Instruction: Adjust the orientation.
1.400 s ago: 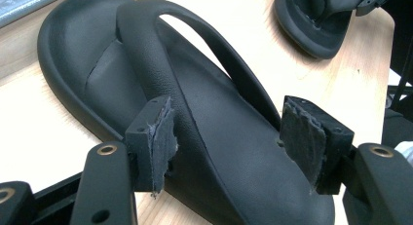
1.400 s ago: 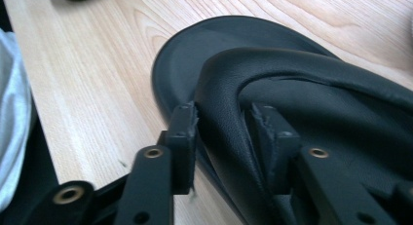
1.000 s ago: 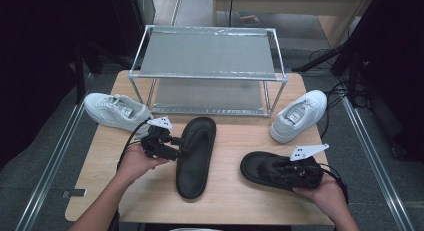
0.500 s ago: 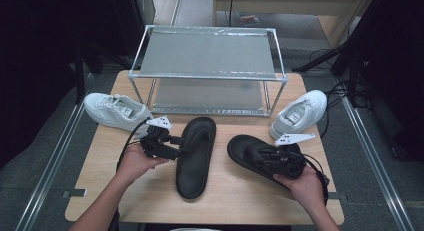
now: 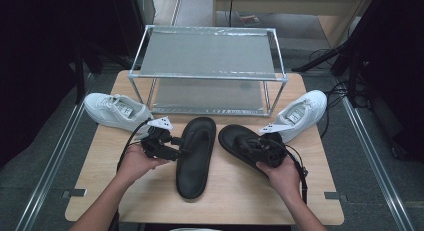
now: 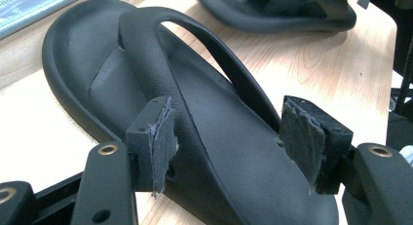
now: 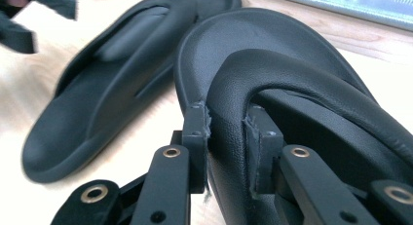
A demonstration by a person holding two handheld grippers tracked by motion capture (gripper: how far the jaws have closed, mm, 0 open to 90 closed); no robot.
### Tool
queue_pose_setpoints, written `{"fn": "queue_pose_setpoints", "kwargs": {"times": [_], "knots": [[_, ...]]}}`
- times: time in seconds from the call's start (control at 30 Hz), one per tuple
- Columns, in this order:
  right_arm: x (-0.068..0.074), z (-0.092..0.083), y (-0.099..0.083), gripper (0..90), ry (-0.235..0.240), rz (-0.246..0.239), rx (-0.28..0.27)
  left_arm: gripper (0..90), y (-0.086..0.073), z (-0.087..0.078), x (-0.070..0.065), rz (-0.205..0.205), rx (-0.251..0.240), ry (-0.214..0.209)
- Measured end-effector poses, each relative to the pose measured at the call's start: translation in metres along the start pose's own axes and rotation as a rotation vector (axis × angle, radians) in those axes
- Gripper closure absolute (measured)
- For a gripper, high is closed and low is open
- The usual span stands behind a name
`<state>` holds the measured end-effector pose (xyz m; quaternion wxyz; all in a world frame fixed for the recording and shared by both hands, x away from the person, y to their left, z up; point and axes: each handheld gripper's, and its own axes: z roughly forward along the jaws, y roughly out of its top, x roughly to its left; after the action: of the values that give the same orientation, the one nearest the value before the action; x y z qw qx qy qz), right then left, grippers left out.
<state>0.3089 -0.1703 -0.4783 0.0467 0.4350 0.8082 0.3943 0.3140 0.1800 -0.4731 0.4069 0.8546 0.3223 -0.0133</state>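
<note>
While gripped, right sandal points toe up-left.

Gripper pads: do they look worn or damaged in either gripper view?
Yes. On the left gripper the grey pads are frayed, with ragged, peeling edges, beside the black sandal. The right gripper shows slighter fraying along its pads, clamped on the other sandal's strap.

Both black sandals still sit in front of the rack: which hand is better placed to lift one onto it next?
Right. The right tool is already clamped on the strap of the right sandal. The left tool stands open around the left sandal and grips nothing.
</note>
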Motion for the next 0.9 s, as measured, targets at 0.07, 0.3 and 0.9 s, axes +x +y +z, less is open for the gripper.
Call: {"fn": "queue_pose_setpoints", "kwargs": {"times": [0.07, 0.3, 0.9], "knots": [[0.0, 0.007, 0.001, 74.7, -0.006, 0.014, 0.017, 38.1, 0.0, -0.001, 0.0, 0.0, -0.005, -0.001], [-0.001, 0.021, 0.004, 74.6, -0.056, 0.027, 0.028, 40.4, -0.001, -0.001, 0.0, 0.008, -0.005, -0.002], [0.0, 0.029, 0.011, 59.1, -0.029, 0.024, -0.021, 41.3, -0.003, -0.003, 0.002, -0.007, -0.007, 0.004]]}}
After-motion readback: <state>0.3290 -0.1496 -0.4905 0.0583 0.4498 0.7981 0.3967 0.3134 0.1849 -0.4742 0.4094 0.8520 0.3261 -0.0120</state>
